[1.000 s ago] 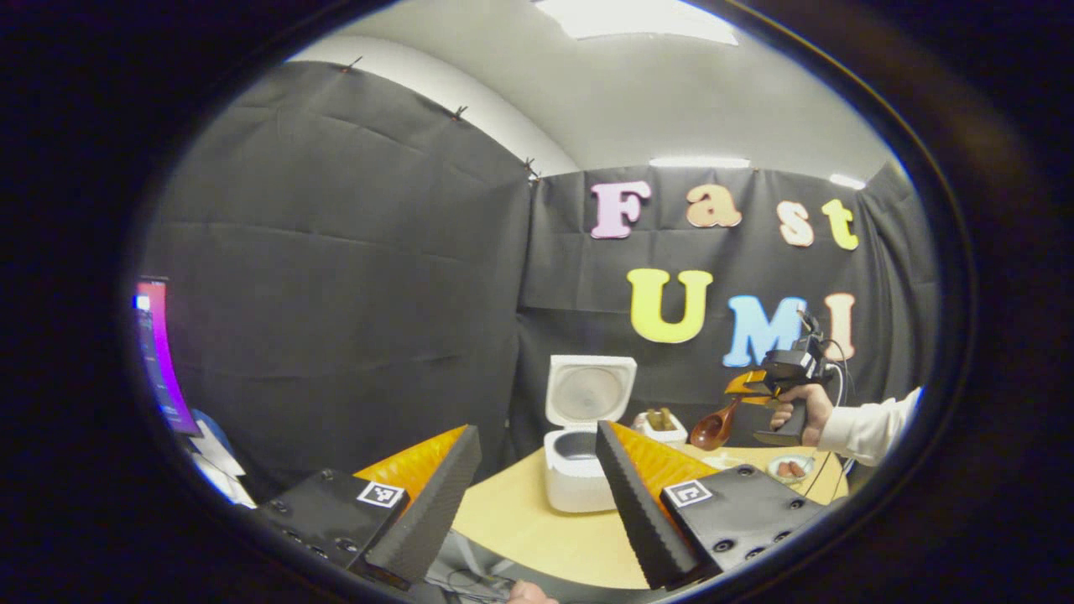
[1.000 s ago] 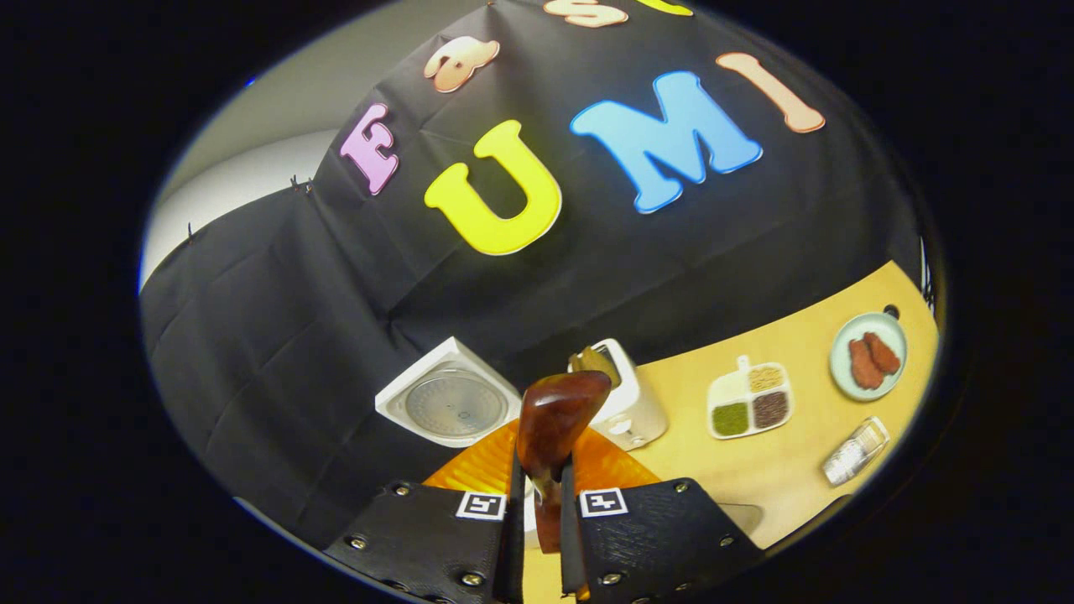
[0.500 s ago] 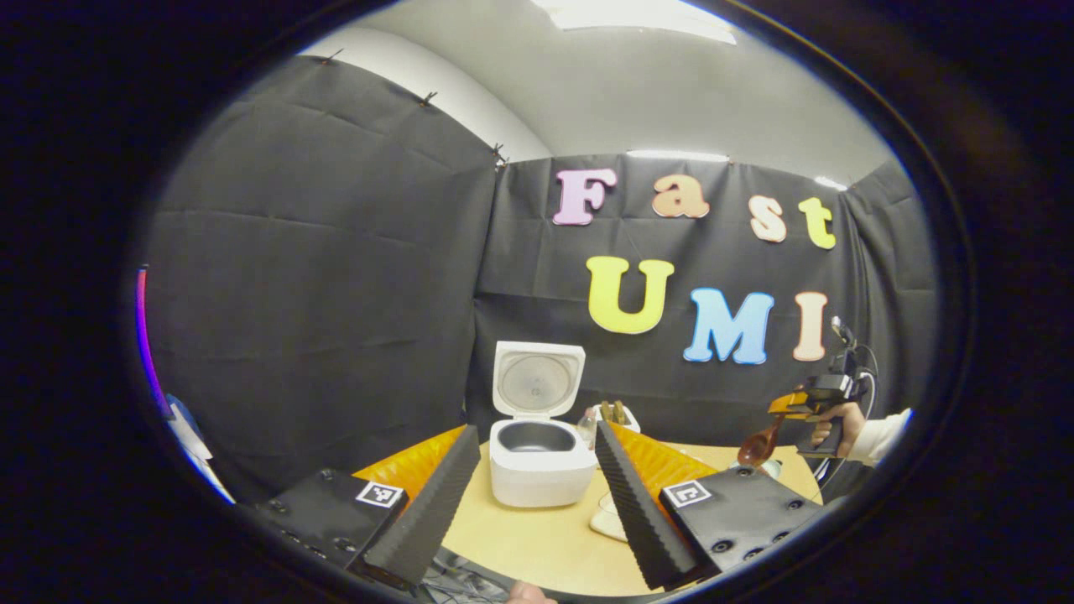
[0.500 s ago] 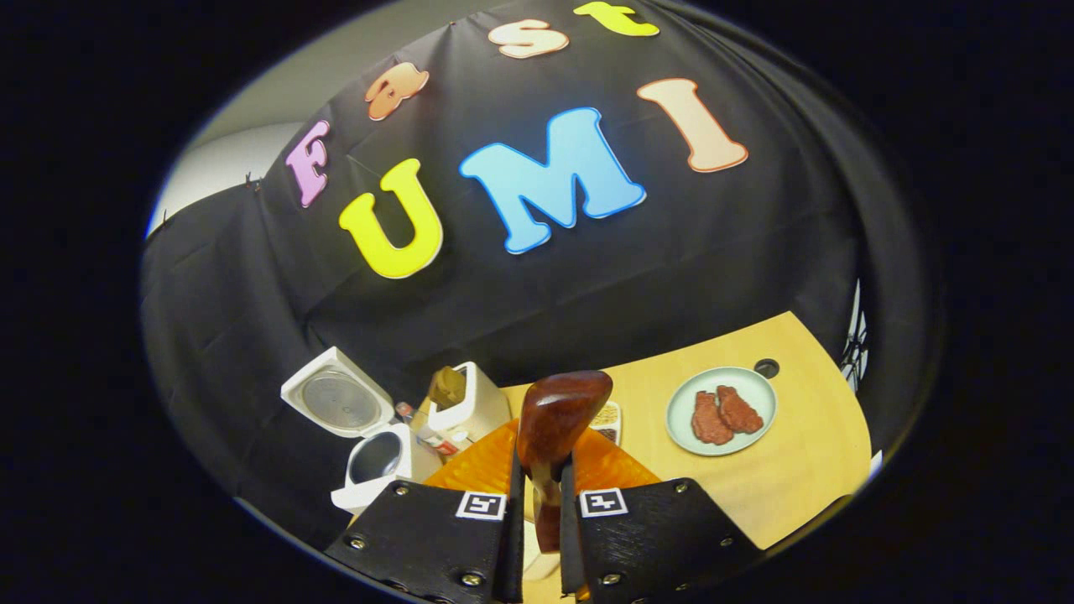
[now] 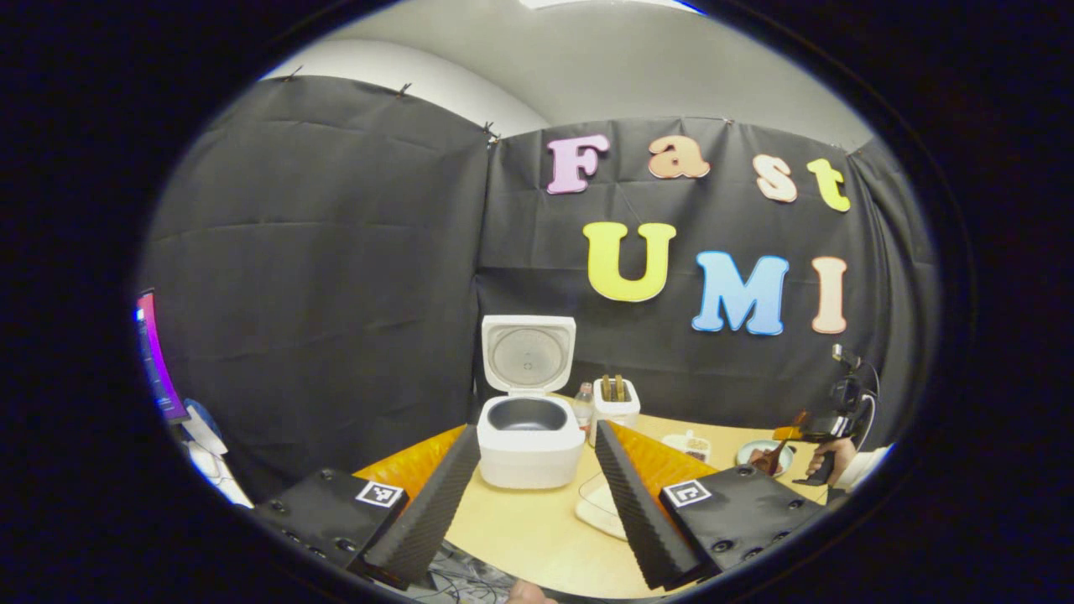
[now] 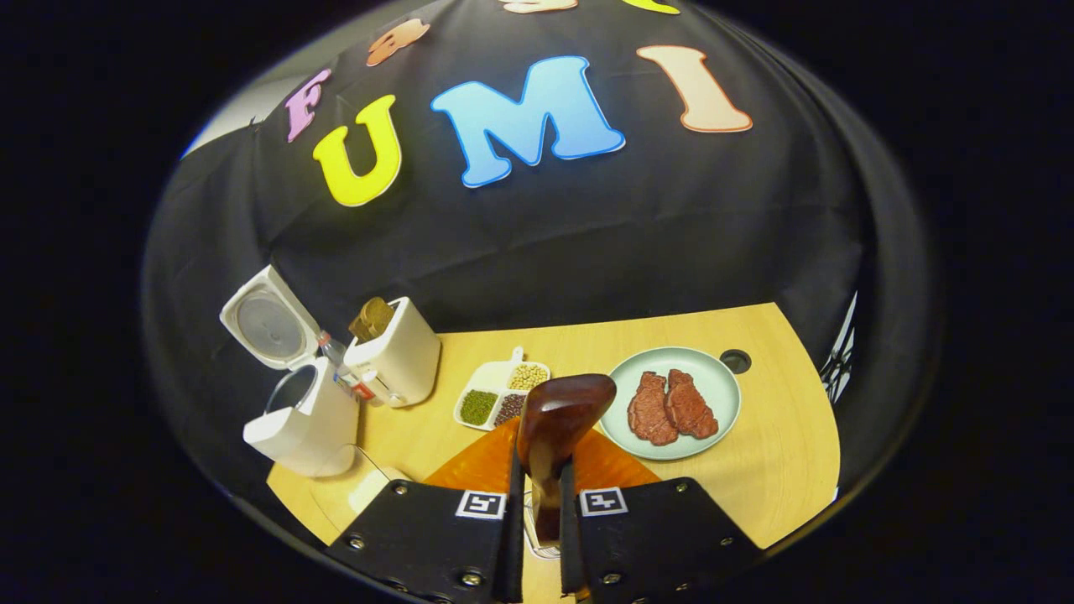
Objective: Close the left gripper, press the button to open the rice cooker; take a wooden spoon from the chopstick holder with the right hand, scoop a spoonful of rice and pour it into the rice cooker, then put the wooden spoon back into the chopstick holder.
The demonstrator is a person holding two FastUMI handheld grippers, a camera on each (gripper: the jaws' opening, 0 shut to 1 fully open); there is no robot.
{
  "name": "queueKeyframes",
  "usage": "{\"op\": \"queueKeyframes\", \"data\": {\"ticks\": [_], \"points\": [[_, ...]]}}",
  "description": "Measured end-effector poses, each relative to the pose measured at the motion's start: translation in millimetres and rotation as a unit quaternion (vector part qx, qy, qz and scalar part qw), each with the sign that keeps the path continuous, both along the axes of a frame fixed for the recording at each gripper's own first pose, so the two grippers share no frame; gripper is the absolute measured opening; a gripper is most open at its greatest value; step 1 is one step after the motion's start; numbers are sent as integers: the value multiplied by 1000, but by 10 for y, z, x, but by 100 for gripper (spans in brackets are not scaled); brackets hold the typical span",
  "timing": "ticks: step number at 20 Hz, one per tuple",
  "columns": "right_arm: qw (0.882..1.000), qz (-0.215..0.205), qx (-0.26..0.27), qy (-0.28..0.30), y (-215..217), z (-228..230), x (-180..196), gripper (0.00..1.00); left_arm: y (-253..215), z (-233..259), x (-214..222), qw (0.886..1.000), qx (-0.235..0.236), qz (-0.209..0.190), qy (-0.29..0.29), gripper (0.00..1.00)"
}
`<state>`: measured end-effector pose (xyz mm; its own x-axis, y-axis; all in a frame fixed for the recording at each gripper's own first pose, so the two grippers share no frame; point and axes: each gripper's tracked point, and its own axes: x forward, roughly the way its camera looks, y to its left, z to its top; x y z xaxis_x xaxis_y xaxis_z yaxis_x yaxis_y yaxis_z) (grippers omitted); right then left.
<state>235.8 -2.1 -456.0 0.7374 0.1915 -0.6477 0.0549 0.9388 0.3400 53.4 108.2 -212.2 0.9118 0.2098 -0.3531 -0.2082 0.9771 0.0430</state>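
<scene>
The right tongs (image 6: 537, 512), clamped on the wooden spoon (image 6: 558, 419), hang over the table (image 6: 780, 470); the left tongs (image 5: 537, 478) stand apart, facing the open rice cooker (image 5: 529, 440).

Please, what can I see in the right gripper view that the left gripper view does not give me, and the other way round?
Right gripper view: two meat pieces on the green plate, the grains in the divided dish, and, close up, the right gripper shut on the wooden spoon.
Left gripper view: the open left gripper, a lit screen, and the hand holding the right gripper.
Both: the rice cooker with its lid up, the chopstick holder and the table.
</scene>
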Motion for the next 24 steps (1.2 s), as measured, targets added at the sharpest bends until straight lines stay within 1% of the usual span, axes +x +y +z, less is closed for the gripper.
{"op": "queueKeyframes", "data": {"ticks": [3,5,6,10,11,13,17,19,20,21,23,24], "points": [[999,34,-8,4,94,-141,-80,18,-99,-82,11,1000,18,-1,18,95],[999,40,-4,12,99,-233,-153,18,-176,-71,65,1000,19,-1,19,96],[999,39,-2,17,81,-285,-198,18,-240,-66,92,1000,17,-3,17,94],[998,23,23,50,-49,-494,-360,18,-375,48,166,999,39,-18,8,94],[998,16,31,55,-87,-511,-397,21,-395,64,182,999,44,-21,6,94],[997,8,46,58,-160,-472,-456,23,-421,74,184,999,47,-23,7,94],[995,3,71,69,-241,-472,-600,31,-474,6,263,999,29,-24,8,95],[996,-5,59,61,-309,-444,-644,31,-514,15,314,999,31,-30,6,96],[997,-6,52,55,-338,-405,-657,34,-533,34,339,999,34,-34,4,97],[998,-10,49,44,-336,-357,-631,46,-558,61,363,999,37,-38,0,94],[998,-22,47,30,-384,-268,-616,64,-635,57,403,998,36,-47,-1,94],[998,-31,47,27,-425,-214,-614,68,-642,52,426,998,35,-50,-2,94]]}}
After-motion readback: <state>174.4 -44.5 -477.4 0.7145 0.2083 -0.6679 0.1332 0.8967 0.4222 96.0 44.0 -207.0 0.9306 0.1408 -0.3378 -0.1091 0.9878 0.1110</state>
